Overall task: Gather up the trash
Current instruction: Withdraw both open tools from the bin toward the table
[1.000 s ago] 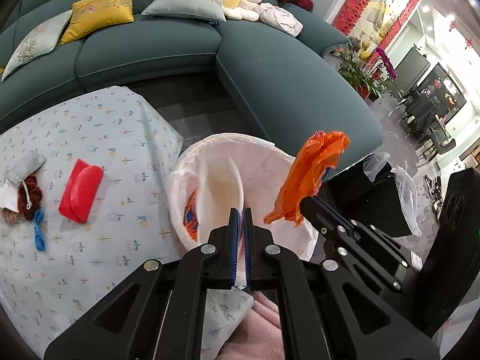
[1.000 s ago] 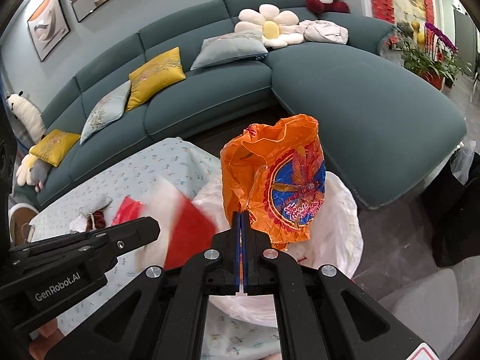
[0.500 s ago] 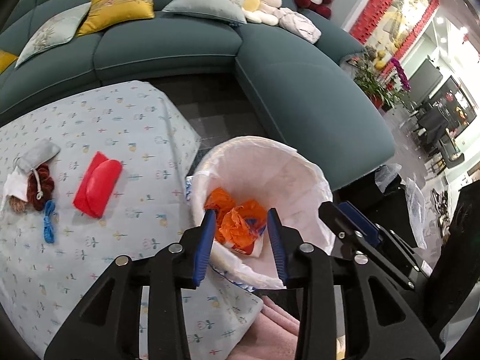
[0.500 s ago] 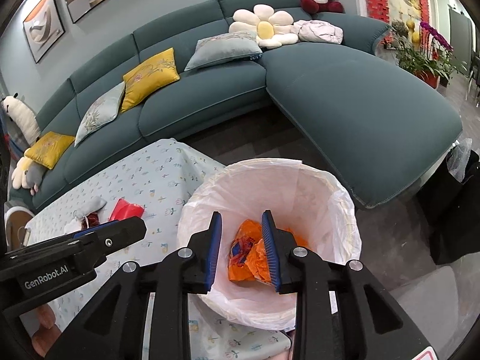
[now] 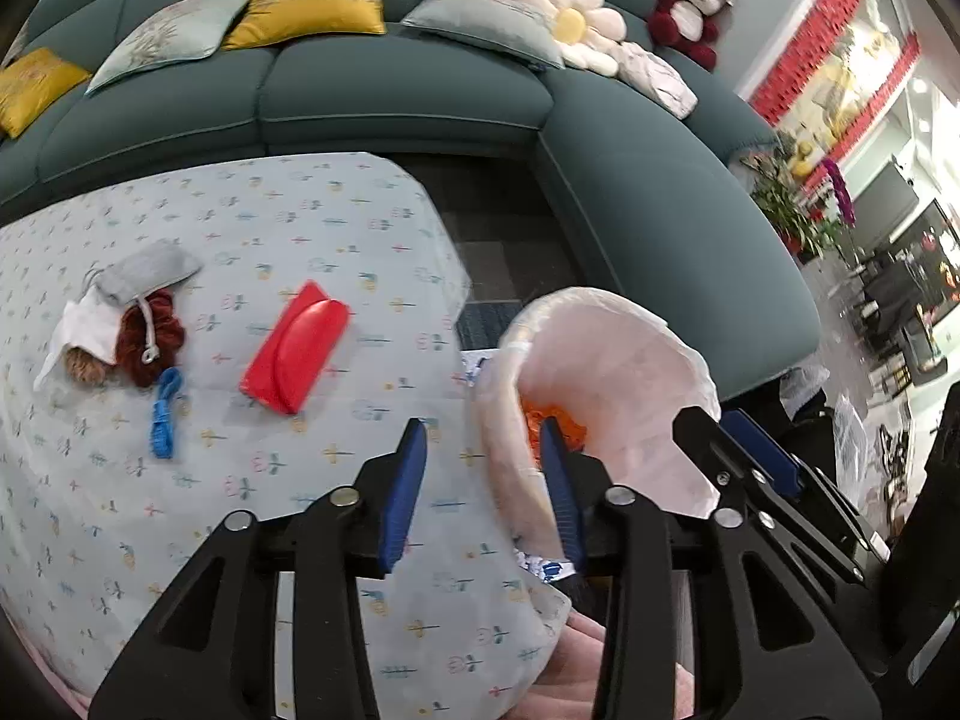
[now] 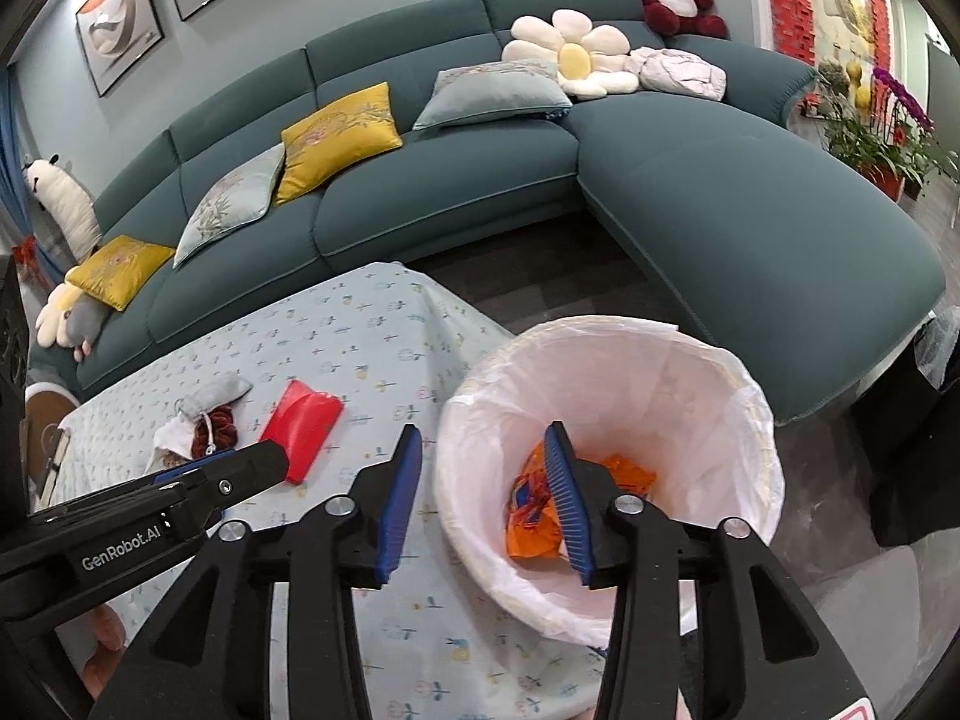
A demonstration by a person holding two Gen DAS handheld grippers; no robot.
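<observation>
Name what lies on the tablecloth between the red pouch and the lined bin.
Nothing: in both wrist views only bare tablecloth separates the red pouch from the lined bin.

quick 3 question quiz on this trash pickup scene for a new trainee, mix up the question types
1. True or false: the orange wrapper lies inside the white-lined bin.
2. Multiple choice: the red pouch on the tablecloth is A) between the jaws of the left gripper, B) lying free on the cloth, C) in the bin.
3. Fill in: the jaws of the right gripper are ____, with nothing gripped.

Key: 1 true. 2 B. 3 open; the jaws of both grippers have just been opening and nothing is held between them.
</observation>
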